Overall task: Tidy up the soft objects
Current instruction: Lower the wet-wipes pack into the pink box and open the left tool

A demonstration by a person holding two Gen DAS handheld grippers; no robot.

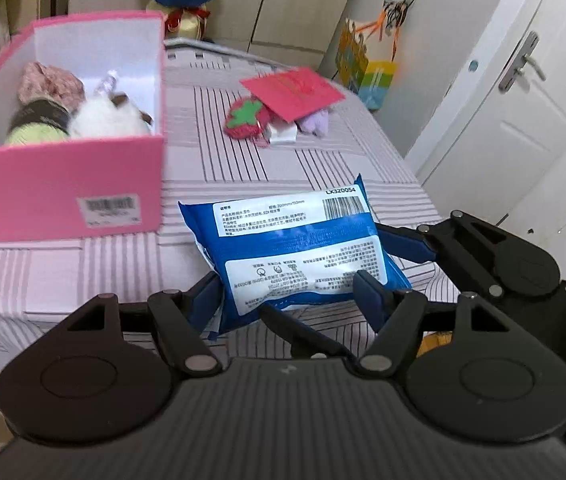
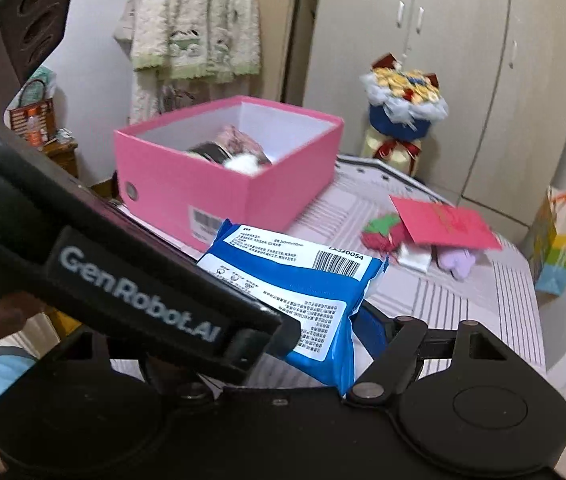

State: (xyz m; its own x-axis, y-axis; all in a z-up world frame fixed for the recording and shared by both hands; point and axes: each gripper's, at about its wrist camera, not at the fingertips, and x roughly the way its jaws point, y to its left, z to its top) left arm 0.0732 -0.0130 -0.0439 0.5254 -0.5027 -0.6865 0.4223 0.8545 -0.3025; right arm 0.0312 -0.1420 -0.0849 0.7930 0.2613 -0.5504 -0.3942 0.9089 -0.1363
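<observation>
A pink box (image 1: pixel 63 184) sits on the bed with the striped cover (image 1: pixel 243 152), and it has no lid on. Inside the box lie a fluffy white toy (image 1: pixel 107 118), a pink flowery cloth (image 1: pixel 49 82) and a green and dark soft thing (image 1: pixel 37 126). Farther back on the bed there is a small heap: a red strawberry toy (image 1: pixel 245 118) with a green top, a flat red envelope (image 1: pixel 293 94) lying over it, a little white pack (image 1: pixel 283 134) and a purple soft thing (image 1: pixel 317 124). A bunch of toy flowers in blue wrap (image 2: pixel 403 104) stands behind the bed, near the tall cupboard doors (image 2: pixel 443 60). A fuzzy robe (image 2: pixel 195 20) hangs on the wall, and a bright paper bag (image 1: pixel 367 68) stands by the white door (image 1: pixel 523 92). The blue wipes pack (image 1: pixel 295 252) is up off the bed, just in front of the pink box, and nothing stands between them. The left claw (image 1: pixel 287 292) pinches the near end of the pack between its blue fingers (image 1: pixel 371 292). The right claw (image 1: pixel 407 244) grips the pack from the right side; in its own view the left claw's black arm covers one of its fingers. Both claws are spread fairly wide around the fat pack. The pack is soft, puffy and shiny, with white labels and a barcode. The box is stiff card with flat sides.
</observation>
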